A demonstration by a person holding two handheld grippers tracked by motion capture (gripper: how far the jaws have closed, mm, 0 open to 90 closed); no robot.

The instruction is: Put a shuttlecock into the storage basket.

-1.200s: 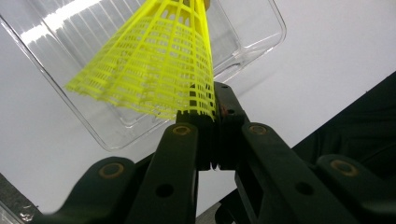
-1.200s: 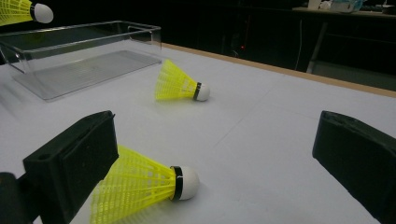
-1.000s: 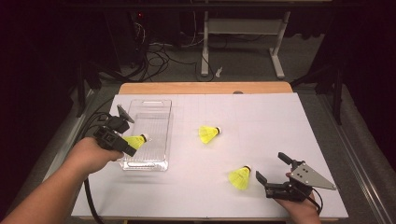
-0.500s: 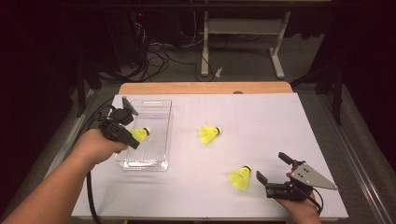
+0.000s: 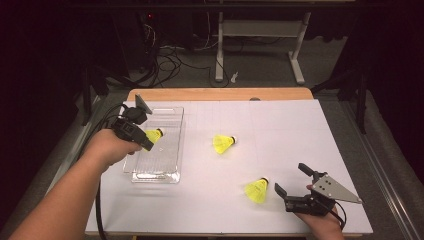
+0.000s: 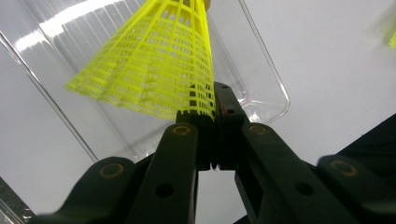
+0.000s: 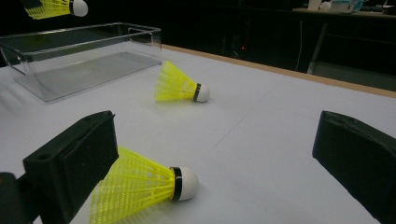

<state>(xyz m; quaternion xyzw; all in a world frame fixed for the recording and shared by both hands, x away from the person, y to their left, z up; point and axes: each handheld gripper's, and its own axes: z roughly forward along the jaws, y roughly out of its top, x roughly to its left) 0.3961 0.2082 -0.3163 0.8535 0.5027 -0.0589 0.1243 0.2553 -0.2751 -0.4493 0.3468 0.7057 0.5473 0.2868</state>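
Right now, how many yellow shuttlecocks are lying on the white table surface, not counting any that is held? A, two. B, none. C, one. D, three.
A: two lie on the white table surface, the middle shuttlecock and the near shuttlecock by the open right gripper; the third shuttlecock is pinched in the left gripper over the clear plastic bin.
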